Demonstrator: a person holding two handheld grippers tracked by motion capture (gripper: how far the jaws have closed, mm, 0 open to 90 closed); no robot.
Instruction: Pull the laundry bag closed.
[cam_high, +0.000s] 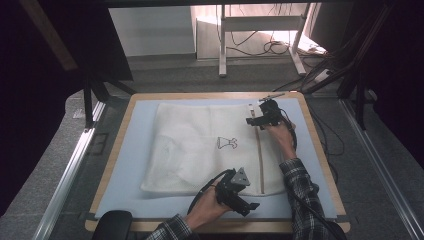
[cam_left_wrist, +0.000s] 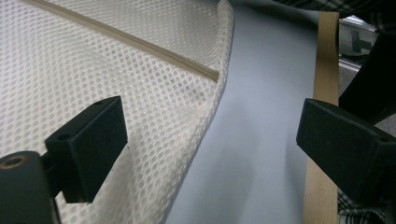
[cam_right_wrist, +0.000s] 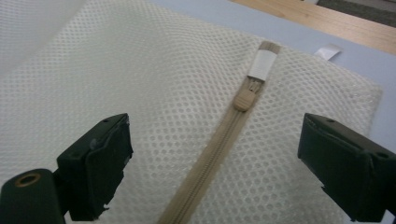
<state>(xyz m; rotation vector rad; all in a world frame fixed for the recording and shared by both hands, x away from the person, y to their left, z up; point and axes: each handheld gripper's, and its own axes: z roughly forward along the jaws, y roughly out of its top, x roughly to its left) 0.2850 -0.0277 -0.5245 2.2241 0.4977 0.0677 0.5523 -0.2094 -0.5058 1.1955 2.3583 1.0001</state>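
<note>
White mesh bag (cam_high: 200, 145) lies flat on the worktop (cam_high: 125, 165), zipper (cam_right_wrist: 219, 140) closed; left claw (cam_high: 245, 202) and right claw (cam_high: 256, 120) both spread, pinching nothing.

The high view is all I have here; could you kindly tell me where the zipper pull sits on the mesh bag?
Observer: The zipper pull sits at the far end of the zipper, just below a white tab, closed up against it.
Operator: Thank you. Do the right tongs hold it?
Observer: No, the right tongs stand open, with the zipper running between the jaws, untouched.
Operator: And the left tongs?
Observer: The left tongs are open too, over the near corner of the mesh bag, where the zipper ends.
</note>
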